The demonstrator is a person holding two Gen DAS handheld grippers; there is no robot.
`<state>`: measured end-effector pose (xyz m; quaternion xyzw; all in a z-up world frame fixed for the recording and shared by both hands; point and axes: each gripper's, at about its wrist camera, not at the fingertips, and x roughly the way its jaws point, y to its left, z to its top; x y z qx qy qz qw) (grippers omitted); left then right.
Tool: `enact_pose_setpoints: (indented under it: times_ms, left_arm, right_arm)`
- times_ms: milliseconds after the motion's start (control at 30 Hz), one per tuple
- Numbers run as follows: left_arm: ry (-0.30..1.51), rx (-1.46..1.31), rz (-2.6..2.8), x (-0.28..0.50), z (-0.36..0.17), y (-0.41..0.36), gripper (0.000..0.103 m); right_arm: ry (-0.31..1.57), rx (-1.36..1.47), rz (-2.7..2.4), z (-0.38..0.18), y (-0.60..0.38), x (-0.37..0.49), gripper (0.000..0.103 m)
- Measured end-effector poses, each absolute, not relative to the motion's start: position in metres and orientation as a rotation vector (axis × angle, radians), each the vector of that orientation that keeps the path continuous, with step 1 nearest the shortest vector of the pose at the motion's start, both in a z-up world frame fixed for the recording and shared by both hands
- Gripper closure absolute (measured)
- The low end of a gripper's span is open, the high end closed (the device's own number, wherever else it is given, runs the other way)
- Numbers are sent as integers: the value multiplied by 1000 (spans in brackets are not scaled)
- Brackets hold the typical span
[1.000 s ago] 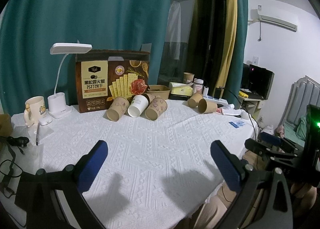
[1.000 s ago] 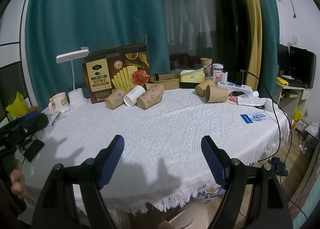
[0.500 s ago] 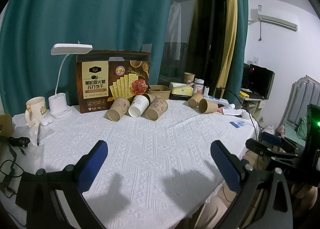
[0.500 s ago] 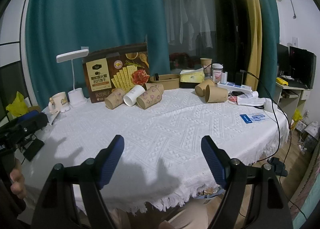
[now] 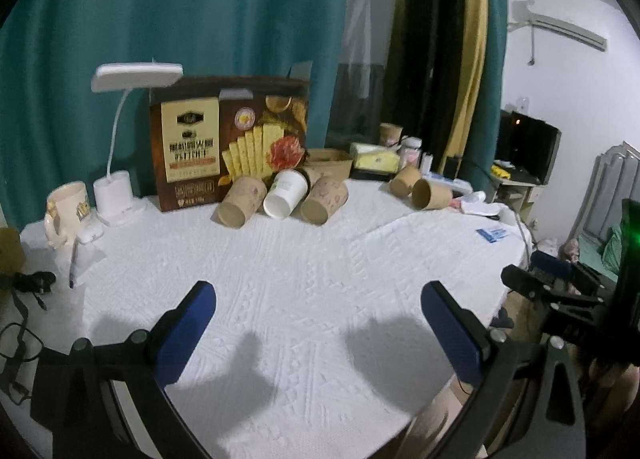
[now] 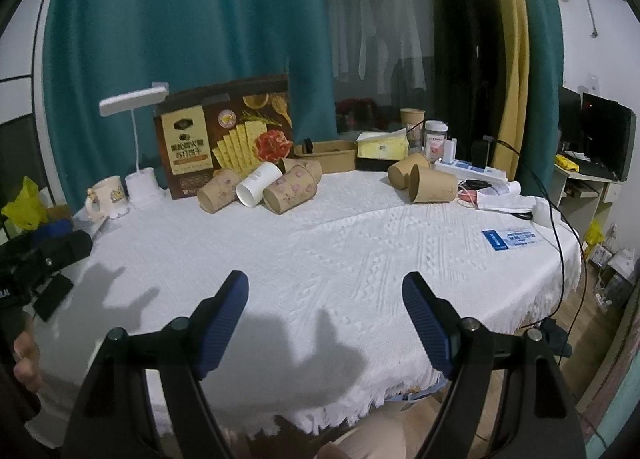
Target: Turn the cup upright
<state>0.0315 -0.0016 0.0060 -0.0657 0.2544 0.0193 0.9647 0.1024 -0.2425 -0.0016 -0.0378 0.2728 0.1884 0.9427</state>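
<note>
Several paper cups lie on their sides at the far side of the white tablecloth. A brown patterned cup (image 5: 239,201) (image 6: 219,195), a white cup (image 5: 285,199) (image 6: 258,183) and another patterned cup (image 5: 324,199) (image 6: 290,191) lie together before the cracker box. Two plain brown cups (image 5: 431,193) (image 6: 432,183) lie further right. My left gripper (image 5: 318,299) hangs open over the near cloth, nothing between its blue pads. My right gripper (image 6: 325,291) is open too, well short of the cups.
A brown cracker box (image 5: 228,139) stands behind the cups, with a white desk lamp (image 5: 116,187) and a mug (image 5: 66,211) to its left. A kraft box (image 6: 326,155), tissue box (image 6: 382,147), jars, cables and a blue card (image 6: 514,238) crowd the right. The fringed table edge (image 6: 360,399) is near.
Both views have edged forward and slightly down toward the table; the cups and box look a little nearer. Neither gripper's jaws have changed width.
</note>
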Motion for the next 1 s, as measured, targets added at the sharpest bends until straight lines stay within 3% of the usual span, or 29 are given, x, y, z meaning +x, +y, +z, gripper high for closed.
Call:
enact_pose_setpoints:
  times_ms: [533, 1000]
  left_arm:
    - [807, -52, -31, 192, -41, 3, 1]
    - [826, 84, -121, 339, -33, -24, 1]
  right_arm:
    - [776, -136, 329, -52, -226, 255, 26]
    - [906, -66, 326, -73, -216, 369, 26]
